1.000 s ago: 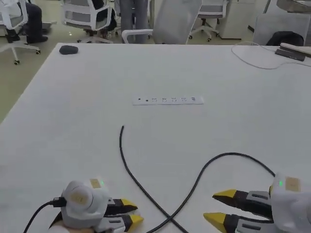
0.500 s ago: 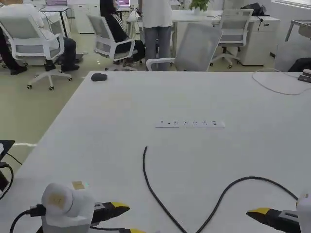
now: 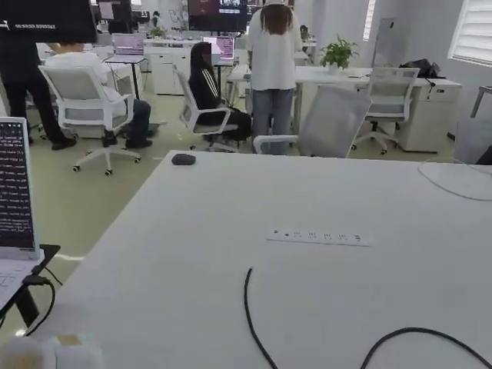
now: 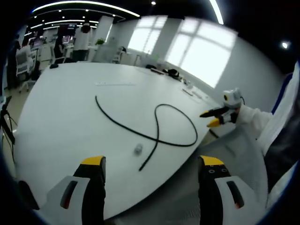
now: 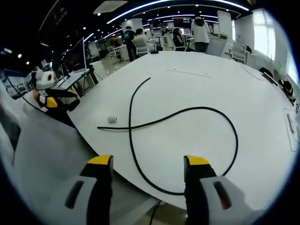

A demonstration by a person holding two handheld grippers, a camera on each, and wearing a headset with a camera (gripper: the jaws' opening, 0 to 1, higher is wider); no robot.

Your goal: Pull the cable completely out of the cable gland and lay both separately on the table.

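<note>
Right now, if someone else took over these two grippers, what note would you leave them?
Left gripper: open, empty, at the table's near edge.
Right gripper: open, empty, also at the edge.
Cable: looped on the table, crossing itself once.
Gland: on the table beside one cable end, apart from it.
Done: cable is out of the gland, both laid down separately.
To do: nothing that I can see.
</note>
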